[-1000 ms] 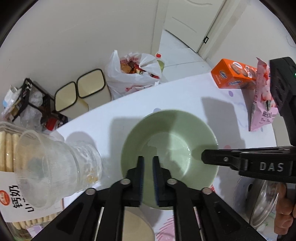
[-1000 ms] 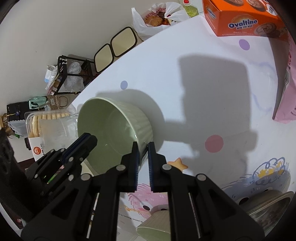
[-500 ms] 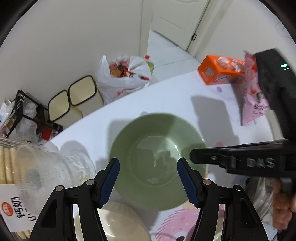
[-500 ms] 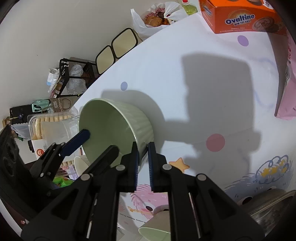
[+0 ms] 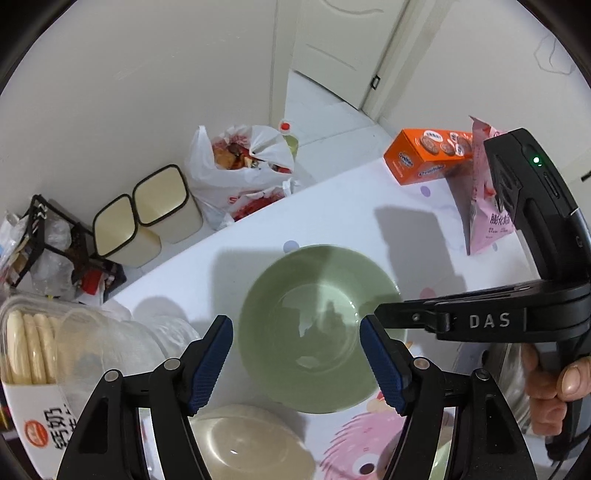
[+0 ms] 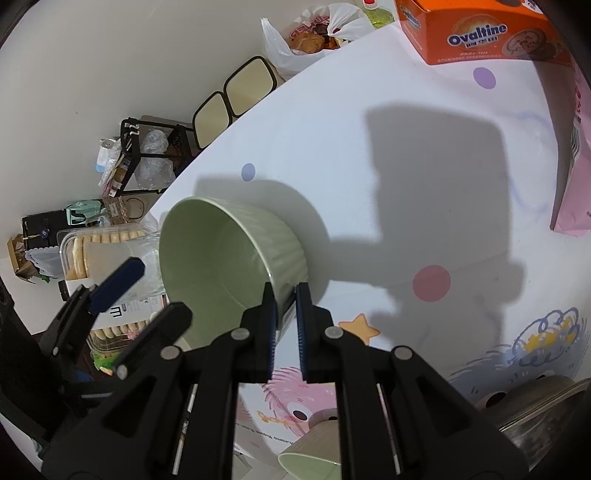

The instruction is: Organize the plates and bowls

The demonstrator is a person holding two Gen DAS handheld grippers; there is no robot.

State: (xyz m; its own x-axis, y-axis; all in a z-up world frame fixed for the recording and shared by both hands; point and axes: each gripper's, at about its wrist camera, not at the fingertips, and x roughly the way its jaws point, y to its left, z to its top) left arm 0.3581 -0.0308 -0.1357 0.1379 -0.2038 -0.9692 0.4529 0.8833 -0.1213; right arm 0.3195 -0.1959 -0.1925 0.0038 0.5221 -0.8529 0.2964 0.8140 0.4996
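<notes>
at the near edge of the patterned table (image 5: 351, 221), a cream bowl (image 5: 251, 443) sits just under the left gripper (image 5: 295, 354), whose blue-padded fingers (image 5: 210, 362) are spreading apart with nothing pressed between them; they straddle the air above the large green bowl (image 5: 321, 325), and neither pad touches it. from the right wrist view, a small green bowl (image 6: 310, 463) and the rim of a steel pot (image 6: 535, 410) show at the near edge. just beyond, the right gripper (image 6: 284, 302) is clamped on the near wall of the large green bowl, one finger inside and one outside the ribbed side, and the bowl appears tipped toward the left, its mouth facing the left gripper. a person's hand (image 5: 554, 387) holds the right tool's handle at the right edge.

to the left stand a clear plastic cup (image 5: 110, 354) and a biscuit tub (image 5: 29, 350). farther off on the table are an orange ovaltine box (image 6: 480, 33) and a pink snack bag (image 5: 487, 206); past the far edge, two cream bins (image 5: 147, 218) and a white shopping bag (image 5: 240, 162) stand on the floor.

judged from this, the left side has let go and the right alone carries the bowl, mid-handover or mid-stacking. the next move likely calls for a firm pinch, levelling the bowl, and nesting it with the others without knocking the cup.
</notes>
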